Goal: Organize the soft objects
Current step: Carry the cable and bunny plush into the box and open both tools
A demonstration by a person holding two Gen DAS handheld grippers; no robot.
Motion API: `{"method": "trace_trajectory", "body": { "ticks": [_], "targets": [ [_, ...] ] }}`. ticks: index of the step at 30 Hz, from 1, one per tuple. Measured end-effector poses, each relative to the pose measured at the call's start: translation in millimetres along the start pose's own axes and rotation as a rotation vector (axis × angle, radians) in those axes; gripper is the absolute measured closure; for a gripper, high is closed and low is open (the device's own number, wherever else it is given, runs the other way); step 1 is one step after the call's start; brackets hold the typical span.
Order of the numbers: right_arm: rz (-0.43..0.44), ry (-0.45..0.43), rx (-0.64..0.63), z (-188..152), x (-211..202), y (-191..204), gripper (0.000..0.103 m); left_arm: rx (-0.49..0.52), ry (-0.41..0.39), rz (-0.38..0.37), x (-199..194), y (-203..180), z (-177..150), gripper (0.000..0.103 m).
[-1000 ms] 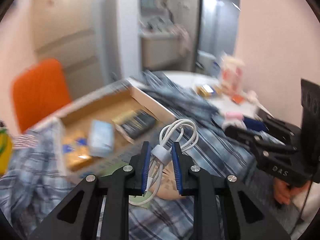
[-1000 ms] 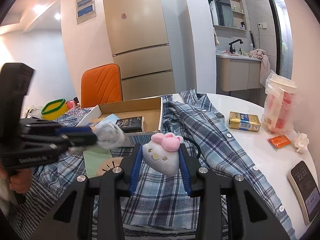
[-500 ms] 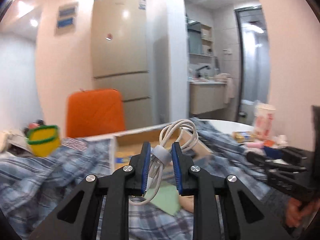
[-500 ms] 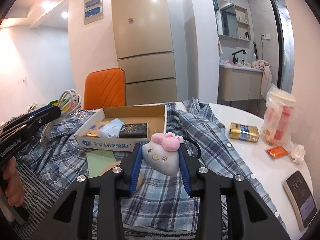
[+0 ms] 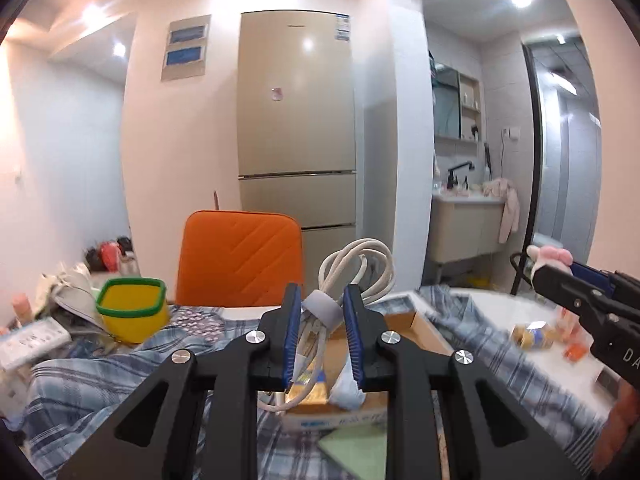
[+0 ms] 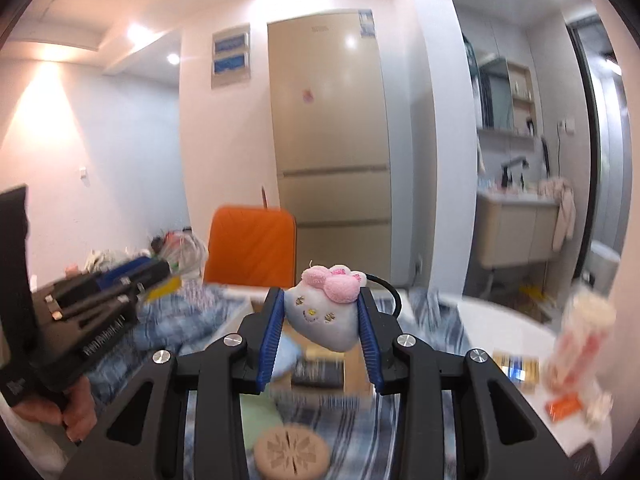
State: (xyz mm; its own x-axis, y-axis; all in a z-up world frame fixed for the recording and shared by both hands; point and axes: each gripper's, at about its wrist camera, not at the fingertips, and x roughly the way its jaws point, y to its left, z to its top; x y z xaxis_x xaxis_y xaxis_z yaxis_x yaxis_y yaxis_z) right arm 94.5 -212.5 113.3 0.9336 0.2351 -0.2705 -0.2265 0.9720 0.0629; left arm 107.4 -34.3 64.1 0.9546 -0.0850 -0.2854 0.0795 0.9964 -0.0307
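left gripper (image 5: 322, 312) clamping coiled cable (image 5: 356, 268), right gripper (image 6: 322, 320) clamping plush (image 6: 324, 312), cardboard box (image 5: 424, 330) holding packets

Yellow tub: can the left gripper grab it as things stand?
Probably not. The left gripper is shut on a coiled white cable, so its jaws are taken. The yellow tub sits in the open on the plaid cloth, nothing blocking it.
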Motion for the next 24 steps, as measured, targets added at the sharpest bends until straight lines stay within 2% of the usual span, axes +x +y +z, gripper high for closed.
{"method": "trace_trajectory", "body": {
  "ticks": [2, 5, 8, 11, 13, 17, 24],
  "targets": [
    [0.037, -0.007, 0.013, 14.7, 11.9, 2.1, 0.065, -0.024, 0.007, -0.005, 10.5, 3.0, 7.6, 0.083],
    [0.036, -0.009, -0.002, 26.1, 30.2, 7.6, 0.065, -0.022, 0.029, -0.011, 27.2, 2.8, 14.4, 0.083],
    [0.018, -0.004, -0.010, 25.8, 50.6, 8.9, 0.065, -0.047, 0.077, 0.000, 44.3, 4.9, 14.8, 0.083],
    [0.007, 0.022, 0.003, 17.9, 68.9, 2.2, 0.065, -0.050, 0.148, 0.043, 65.6, 5.2, 8.2, 0.083],
    [0.005, 0.067, 0.022, 7.5, 85.5, -5.3, 0.065, -0.030, 0.220, 0.066, 84.3, 5.7, -1.1, 0.083],
    [-0.010, 0.169, 0.026, -18.2, 117.7, -20.9, 0.065, -0.082, 0.322, 0.065, 115.0, 12.9, -24.4, 0.083],
    [-0.055, 0.335, 0.070, -60.0, 164.0, -53.1, 0.065, -0.058, 0.416, 0.095, 143.3, 12.8, -58.1, 0.083]
  ]
}}
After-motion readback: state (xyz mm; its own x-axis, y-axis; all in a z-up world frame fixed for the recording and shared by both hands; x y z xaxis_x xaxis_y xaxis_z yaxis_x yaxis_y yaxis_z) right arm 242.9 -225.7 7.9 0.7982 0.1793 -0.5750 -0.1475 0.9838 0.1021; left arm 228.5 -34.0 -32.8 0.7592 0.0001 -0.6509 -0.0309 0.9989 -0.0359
